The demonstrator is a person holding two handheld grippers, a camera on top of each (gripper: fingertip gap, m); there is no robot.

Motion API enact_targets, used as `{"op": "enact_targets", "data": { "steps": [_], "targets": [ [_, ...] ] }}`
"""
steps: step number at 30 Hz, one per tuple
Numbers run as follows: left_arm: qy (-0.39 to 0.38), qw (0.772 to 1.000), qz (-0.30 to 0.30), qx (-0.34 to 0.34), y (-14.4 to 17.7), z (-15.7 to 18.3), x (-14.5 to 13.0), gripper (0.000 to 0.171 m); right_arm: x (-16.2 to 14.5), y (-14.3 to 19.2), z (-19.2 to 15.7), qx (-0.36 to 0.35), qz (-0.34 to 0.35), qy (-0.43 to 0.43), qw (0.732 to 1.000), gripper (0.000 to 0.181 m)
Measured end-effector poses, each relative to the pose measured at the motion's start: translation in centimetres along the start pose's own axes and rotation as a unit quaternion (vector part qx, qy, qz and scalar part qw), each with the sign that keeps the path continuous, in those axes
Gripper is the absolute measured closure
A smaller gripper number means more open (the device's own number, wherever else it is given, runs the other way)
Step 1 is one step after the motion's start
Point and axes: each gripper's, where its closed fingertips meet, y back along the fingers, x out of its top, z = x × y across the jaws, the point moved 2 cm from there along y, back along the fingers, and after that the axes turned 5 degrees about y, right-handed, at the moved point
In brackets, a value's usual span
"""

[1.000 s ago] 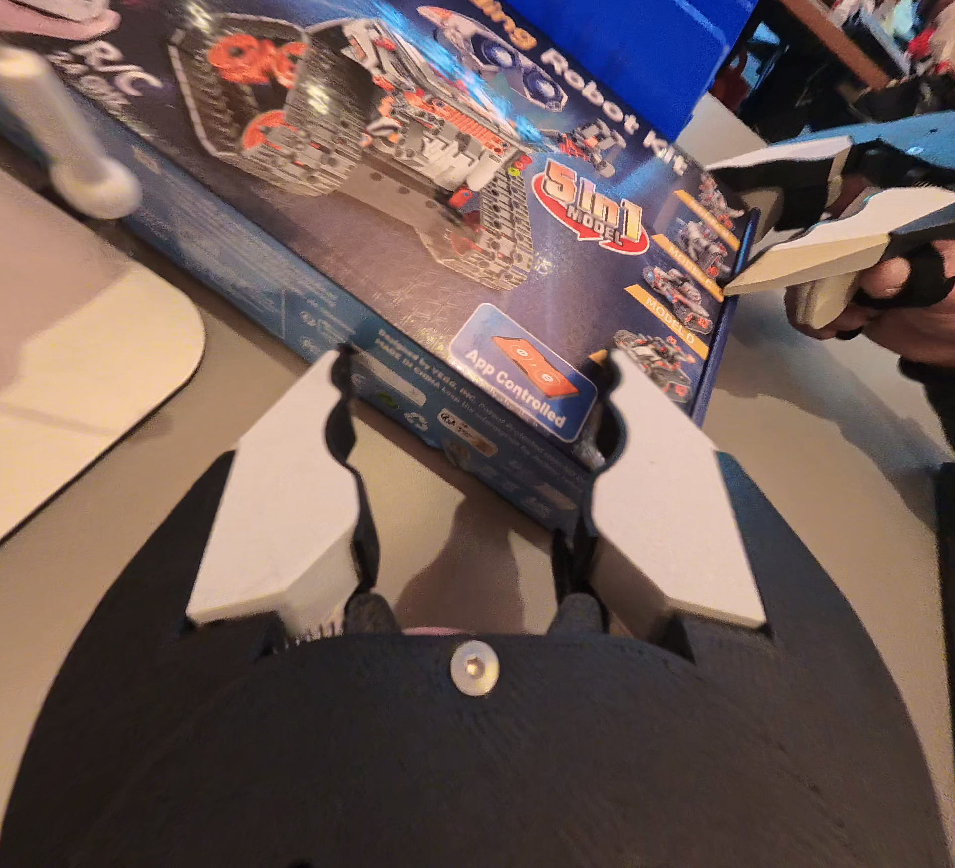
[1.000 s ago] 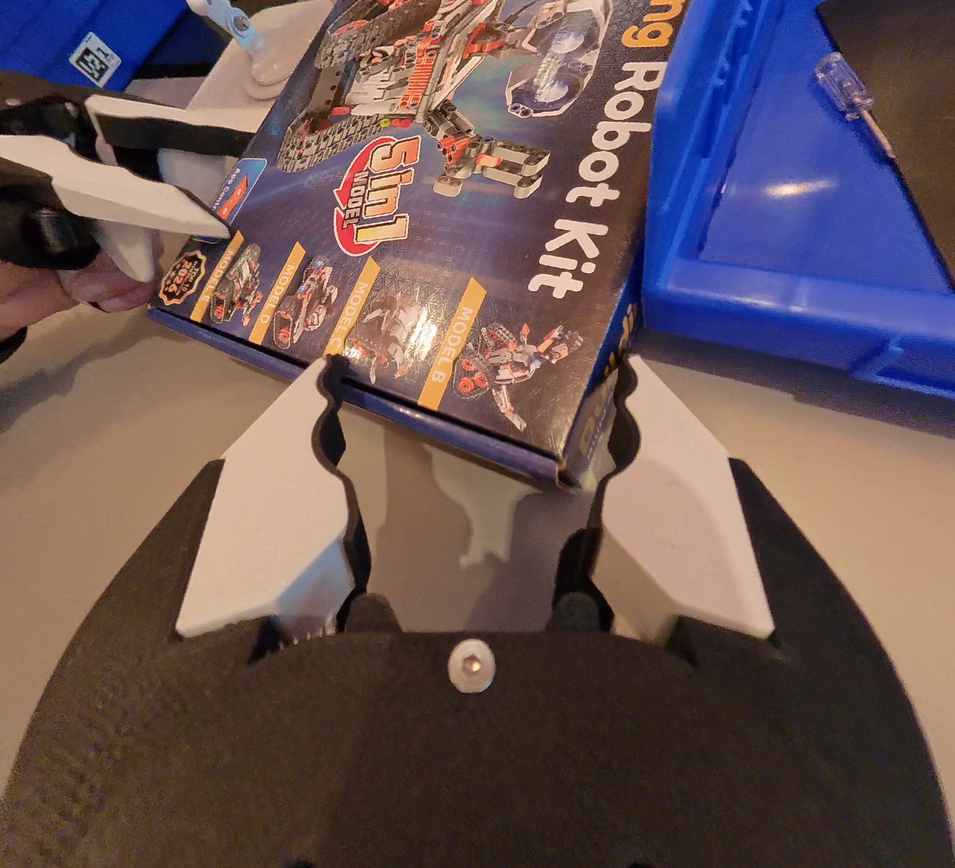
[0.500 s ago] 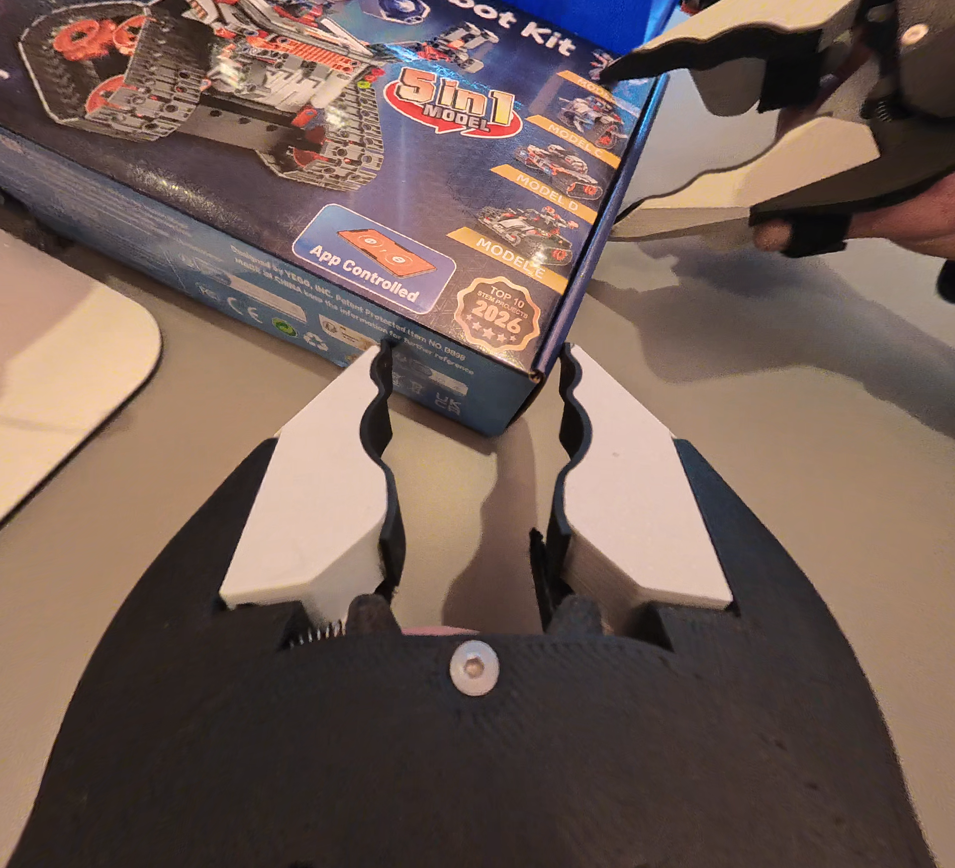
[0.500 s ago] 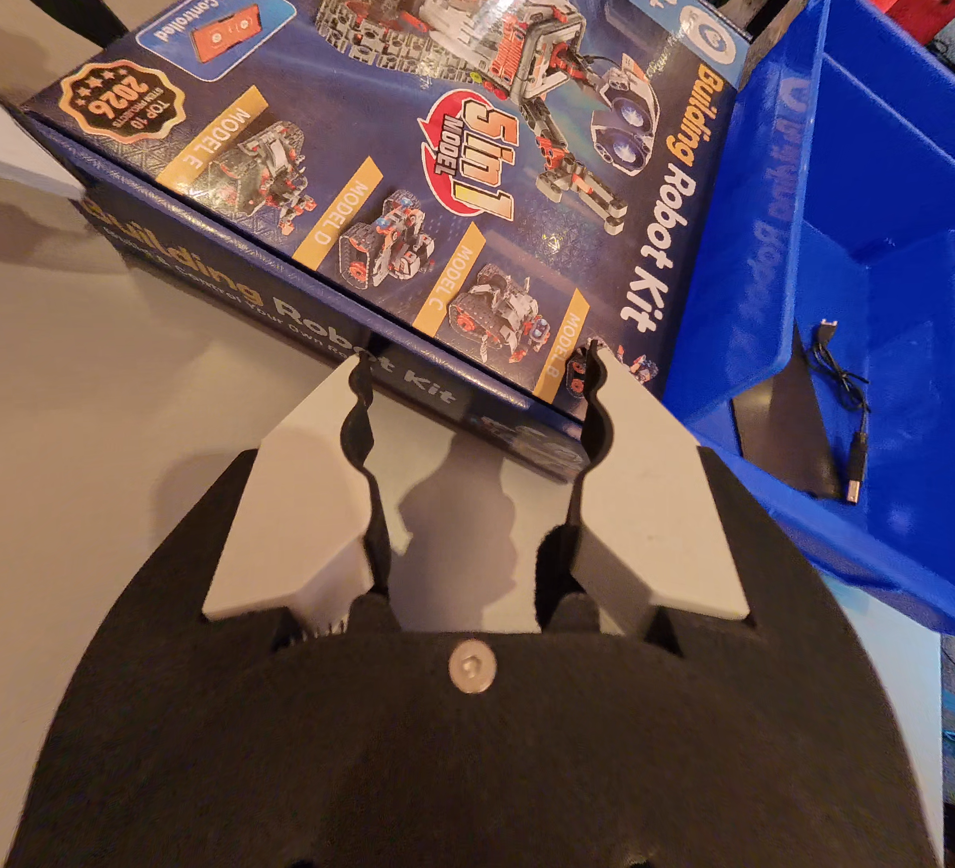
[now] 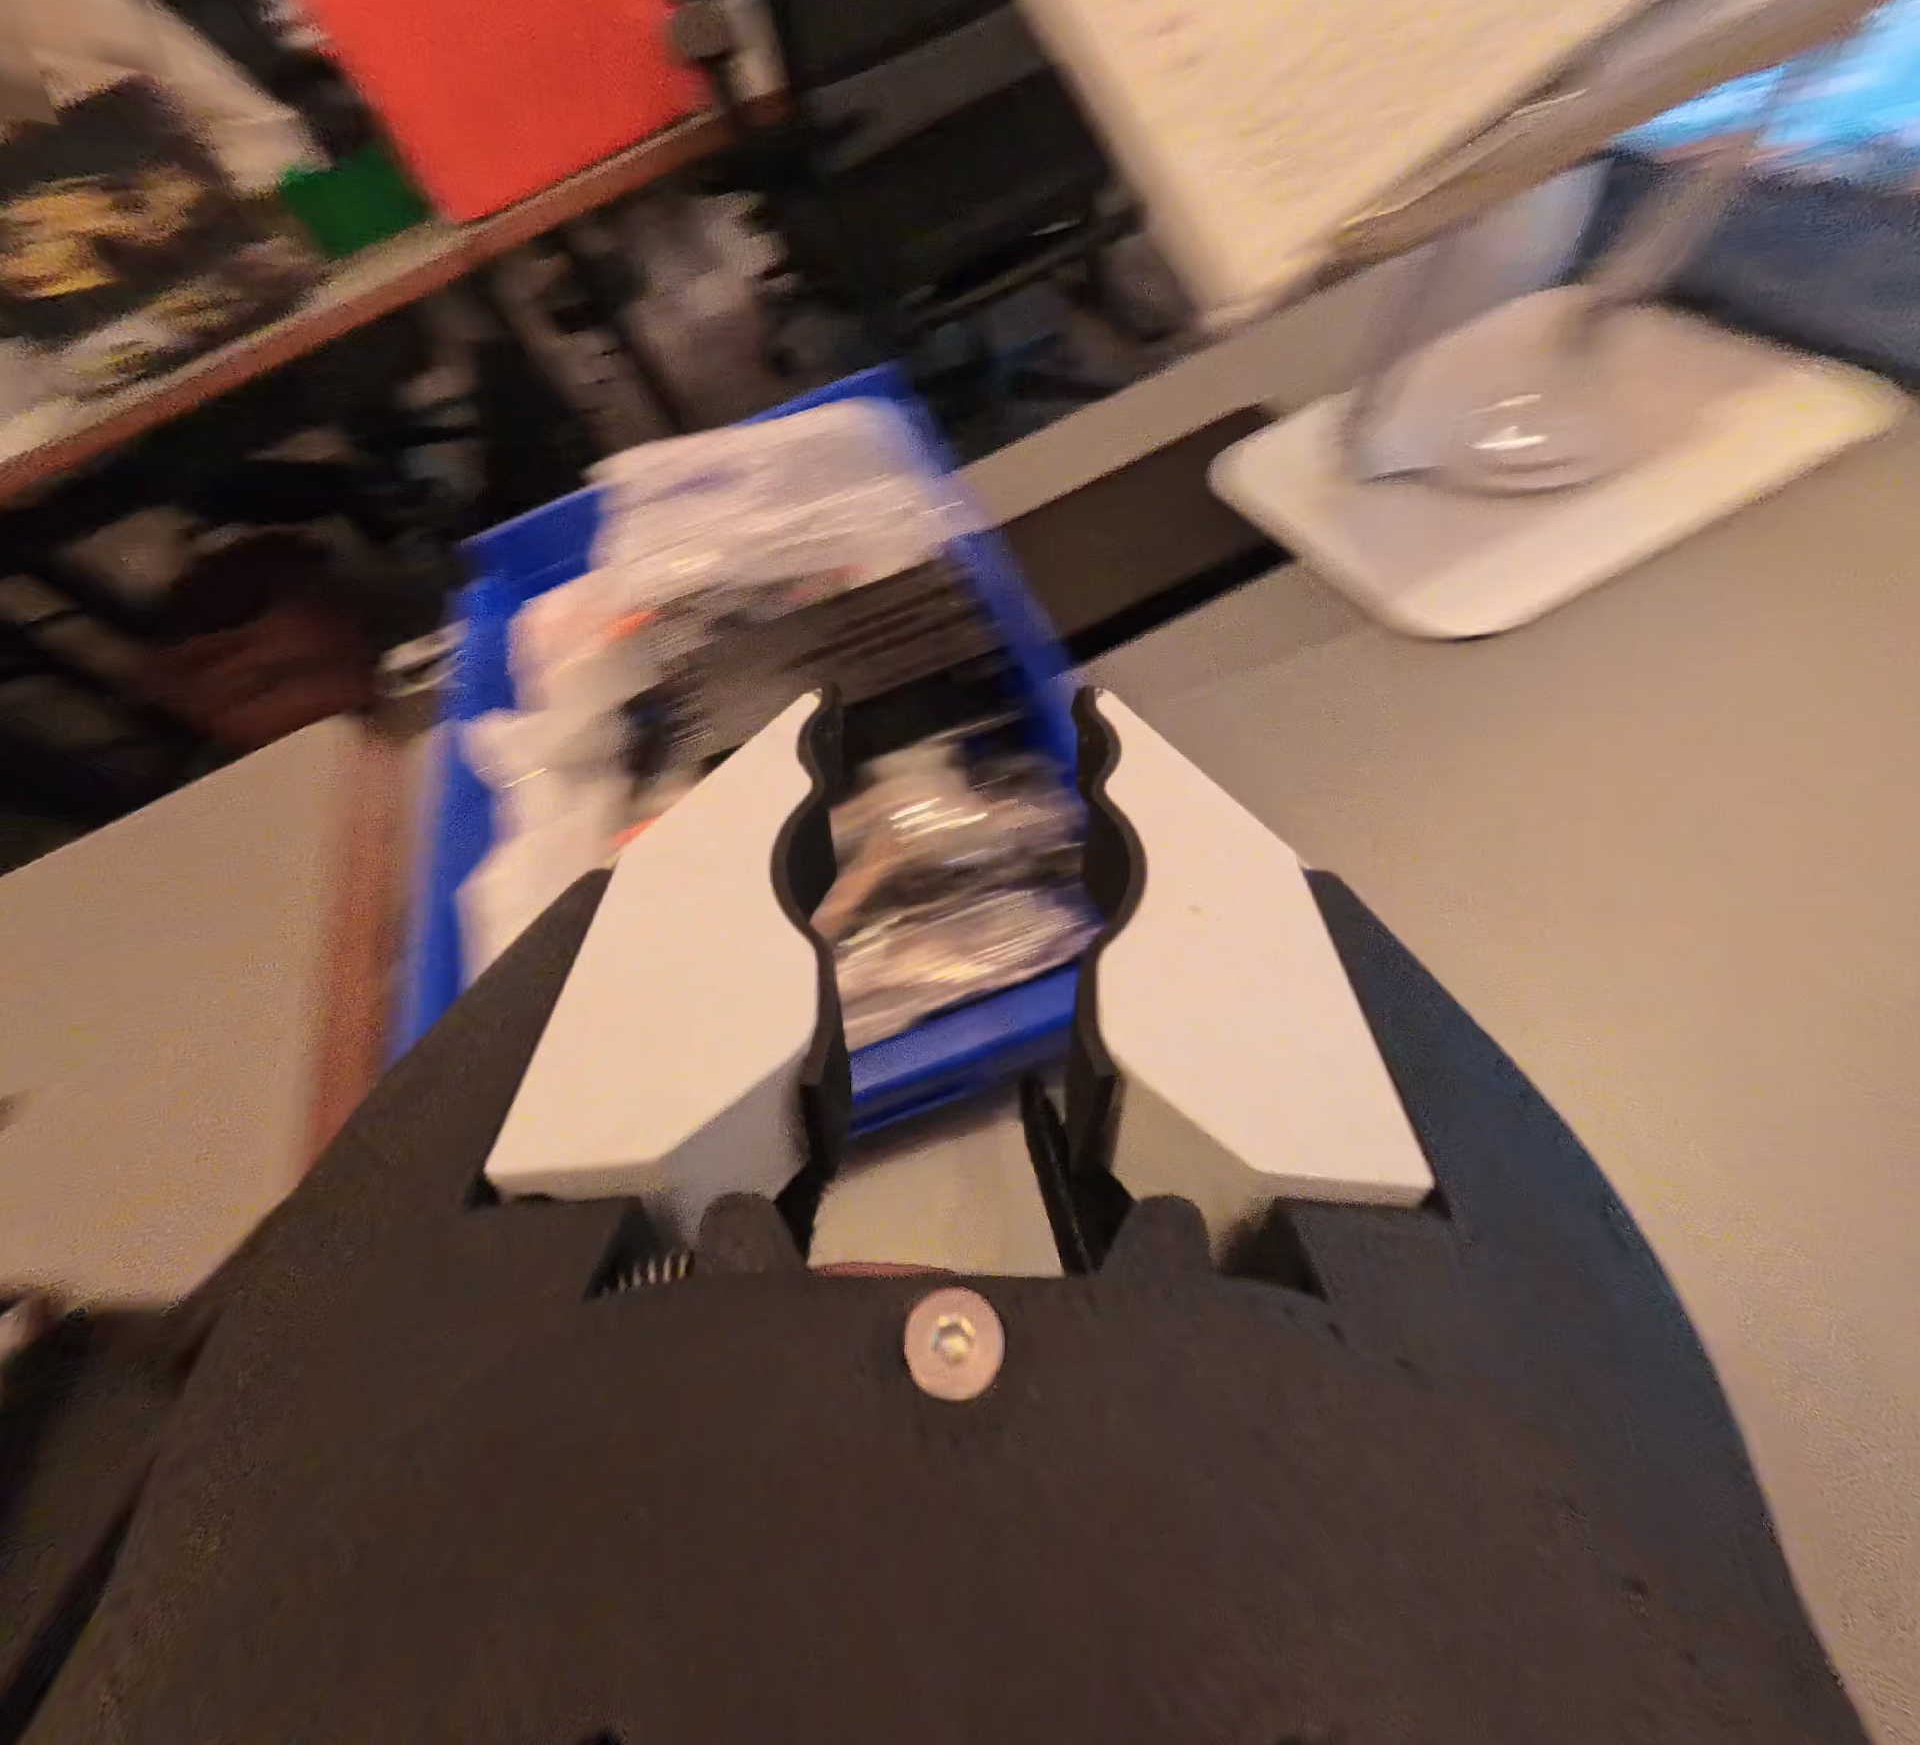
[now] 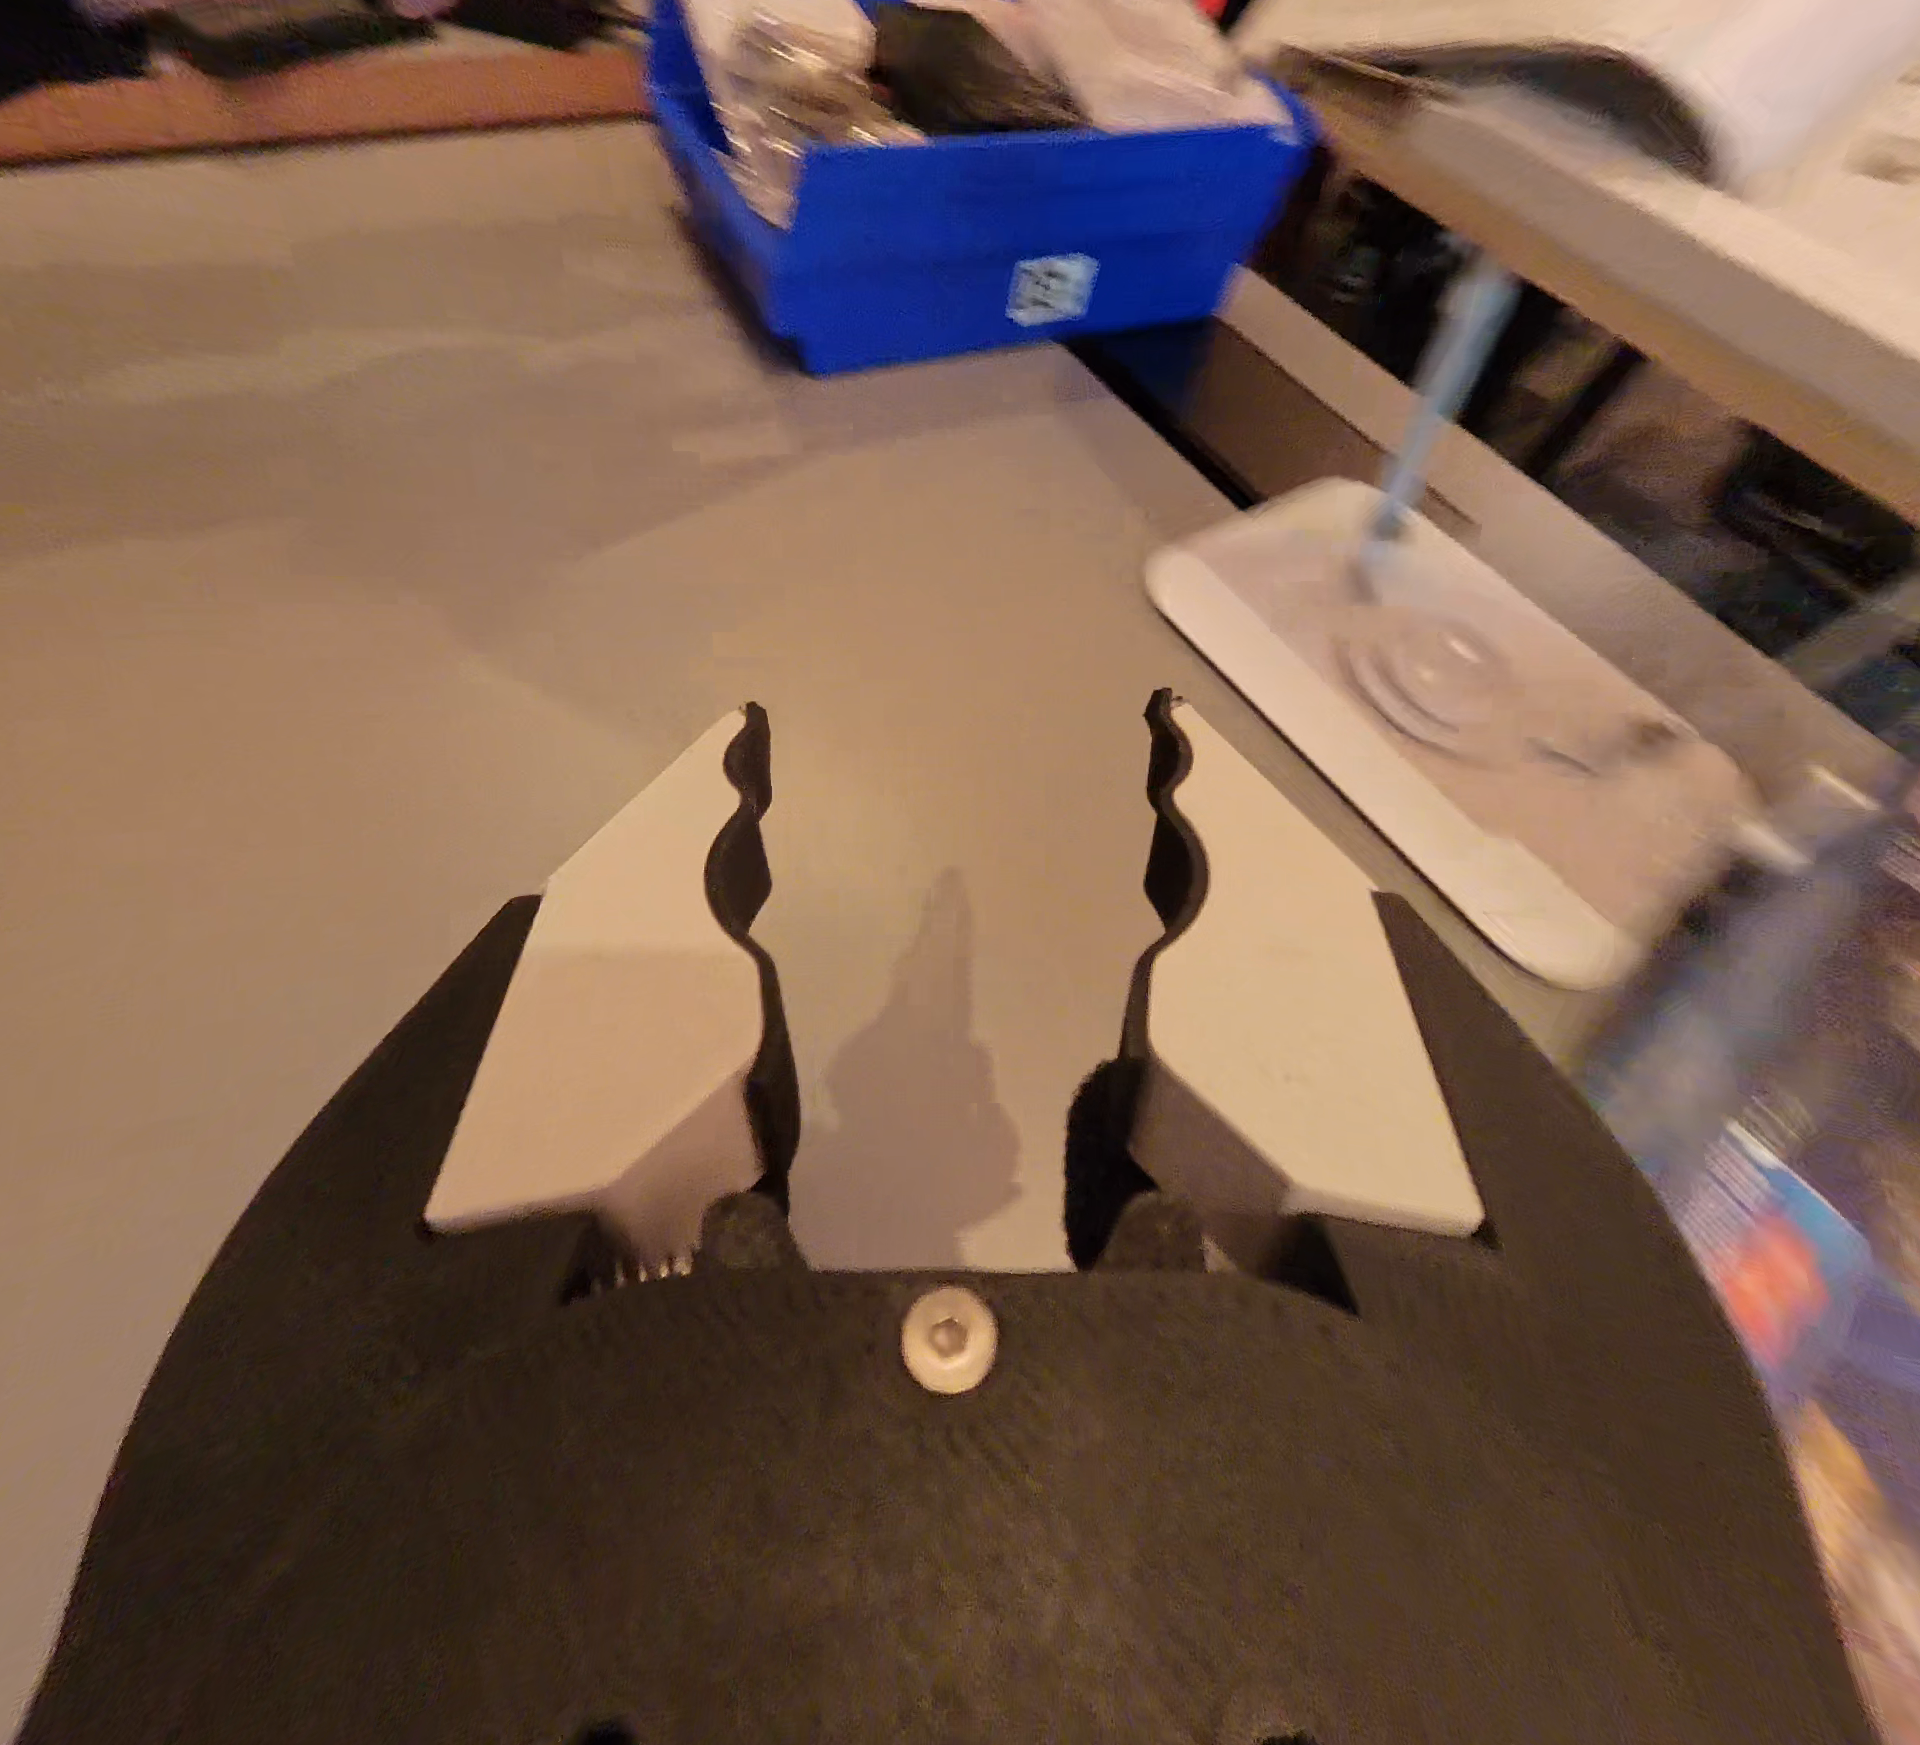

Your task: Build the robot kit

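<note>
The left gripper (image 5: 951, 719) is spread apart and empty above a blurry blue plastic bin (image 5: 966, 1041). The right gripper (image 6: 958, 708) is spread apart and empty over the grey table (image 6: 416, 500).

Before you: a bright blue bin (image 6: 966, 261), a white lamp base (image 6: 1382, 739) on your grey-beige table (image 6: 416, 552), an orange-red box (image 5: 488, 33) on the shelf.

Both tongs have swung off the robot-kit box (image 6: 1787, 1280) toward a blue bin (image 5: 935, 1051).
</note>
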Motion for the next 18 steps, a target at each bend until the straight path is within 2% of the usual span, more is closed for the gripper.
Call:
{"op": "enact_targets", "data": {
  "steps": [3,6,9,12,14,16,18],
  "targets": [
    [0.046,0.995,-0.031,0.079,0.9,-9.0,-2.9,0.125,3.2,-6.7,-2.2,0.019,0.008,-0.007,1.000,0.106],
    [0.077,0.988,-0.064,0.120,0.8,-14.2,-5.8,0.122,5.8,-13.1,-4.0,0.039,0.019,-0.028,0.999,0.106],
    [0.137,0.983,-0.098,0.075,-0.8,-15.1,-8.4,0.125,7.9,-18.6,-4.8,0.032,0.022,-0.047,0.998,0.107],
    [0.135,0.980,-0.125,0.072,-2.4,-15.3,-10.2,0.132,9.0,-23.2,-4.3,0.022,0.018,-0.070,0.997,0.113],
    [0.157,0.980,-0.114,0.052,-3.0,-15.1,-10.3,0.139,9.2,-25.8,-4.4,0.035,0.007,-0.098,0.995,0.114],
    [0.189,0.976,-0.106,0.035,-3.3,-15.3,-10.4,0.140,9.1,-27.7,-4.5,0.041,-0.003,-0.113,0.993,0.121],
    [0.197,0.976,-0.091,0.034,-3.4,-15.8,-10.3,0.138,9.0,-28.9,-4.5,0.038,-0.011,-0.106,0.994,0.142]
  ]
}}
